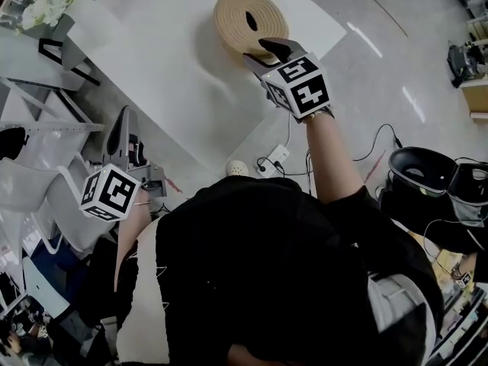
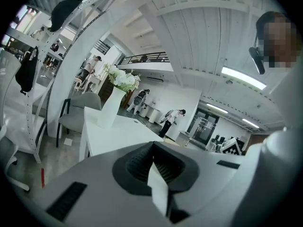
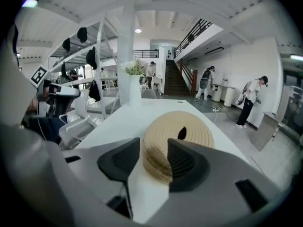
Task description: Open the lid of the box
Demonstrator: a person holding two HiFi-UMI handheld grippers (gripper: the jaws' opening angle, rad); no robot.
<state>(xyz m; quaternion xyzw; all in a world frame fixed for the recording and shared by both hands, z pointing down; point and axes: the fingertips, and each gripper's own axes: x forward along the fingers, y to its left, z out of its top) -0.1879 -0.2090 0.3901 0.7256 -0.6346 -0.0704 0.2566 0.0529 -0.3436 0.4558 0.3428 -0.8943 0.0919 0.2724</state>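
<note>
Right gripper is held out over the far part of the table with its jaws apart. In the right gripper view the near side of the box shows in the gap between them. The dark right-hand pad overlaps the box's near rim in both views, but contact cannot be confirmed. Left gripper is held low at the person's left, off the table's edge and pointing upward. Its ribbed pads are pressed together with nothing between them.

Large white rectangular table: it bears the box on its far half, well apart from the left gripper.

Round tan woven box: it is low and drum-shaped. The wall is built of stacked coils that read as horizontal ridges. The colour is an even straw tone throughout.

Lid: it is of the same coiled weave in concentric rings and lies flat on the body, covering it fully.

White vase of white flowers: it stands upright at the table's far end, apart from the box.

Dark oval mark: it sits near the middle of the lid. Whether it is a hole or a handle cannot be told.
</note>
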